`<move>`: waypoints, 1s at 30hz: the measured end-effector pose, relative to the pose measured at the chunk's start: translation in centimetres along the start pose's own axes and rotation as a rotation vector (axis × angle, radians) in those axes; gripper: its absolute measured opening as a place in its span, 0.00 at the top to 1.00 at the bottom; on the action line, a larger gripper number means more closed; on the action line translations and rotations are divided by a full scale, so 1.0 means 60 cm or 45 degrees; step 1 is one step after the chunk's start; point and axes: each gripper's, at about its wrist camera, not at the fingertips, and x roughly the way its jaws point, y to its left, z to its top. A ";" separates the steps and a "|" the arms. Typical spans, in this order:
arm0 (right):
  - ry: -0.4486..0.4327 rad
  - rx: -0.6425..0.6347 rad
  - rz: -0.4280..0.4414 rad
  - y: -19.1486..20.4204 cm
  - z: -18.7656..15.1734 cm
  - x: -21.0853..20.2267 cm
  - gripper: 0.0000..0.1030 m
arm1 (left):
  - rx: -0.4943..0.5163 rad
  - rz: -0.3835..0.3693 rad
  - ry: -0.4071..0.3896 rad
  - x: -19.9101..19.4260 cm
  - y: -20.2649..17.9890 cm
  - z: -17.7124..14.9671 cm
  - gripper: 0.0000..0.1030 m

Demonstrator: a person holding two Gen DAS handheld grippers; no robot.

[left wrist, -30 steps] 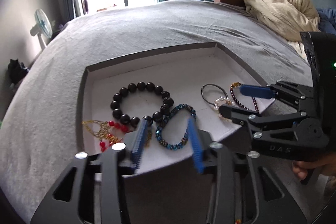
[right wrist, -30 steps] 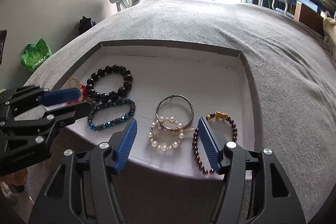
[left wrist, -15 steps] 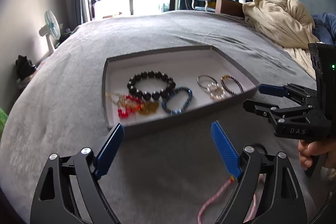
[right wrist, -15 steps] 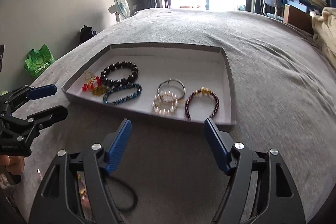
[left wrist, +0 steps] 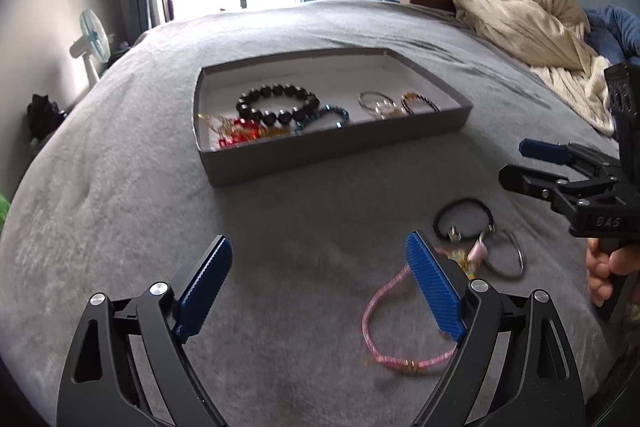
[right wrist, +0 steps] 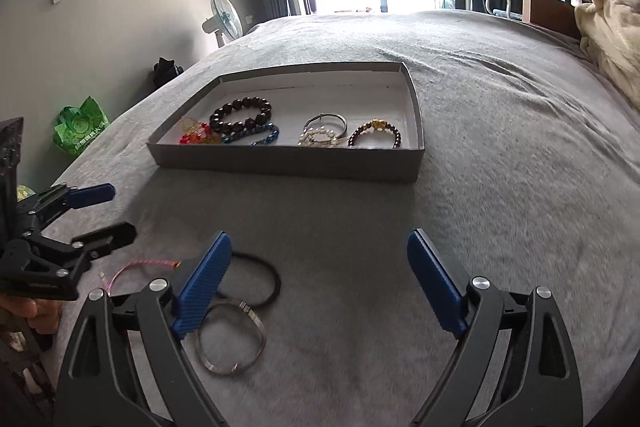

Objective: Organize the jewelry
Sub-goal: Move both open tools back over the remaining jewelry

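On the grey bed (left wrist: 120, 227), both the left gripper (left wrist: 320, 283) and right gripper (right wrist: 316, 279) hang empty, the right's jaws opening wider, above a pink cord bracelet (left wrist: 384, 327), black elastic band (right wrist: 256, 279) and steel bangle (right wrist: 232, 339) still outside the shallow grey cardboard tray (right wrist: 280, 157) where sorted bracelets lie in a row.

Your left gripper (left wrist: 320, 287) is a black frame of angular arms with triangular cut-outs, joined by round silver screws. Its two fingers carry blue ribbed pads (left wrist: 434, 291) with fine ridges across the inner faces. Your right gripper (right wrist: 318, 285) is built the same: black linkage, silver screw heads, blue ridged pads (right wrist: 202, 289). Seen from the left wrist camera, its side bears pale raised letters, "DAS", with small silver screws along the arms. Your hand (left wrist: 608, 269) wraps a black handle below it; no sleeve shows.
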 end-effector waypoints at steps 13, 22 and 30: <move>0.022 -0.072 0.072 0.041 -0.062 -0.035 0.14 | 0.063 -0.035 0.054 0.004 -0.020 -0.030 0.19; 0.144 -0.190 0.077 0.075 -0.073 -0.008 0.30 | 0.032 -0.045 0.070 0.008 -0.014 -0.036 0.25; 0.190 -0.197 0.080 0.077 -0.074 0.011 0.50 | 0.034 -0.050 0.080 0.012 -0.015 -0.037 0.29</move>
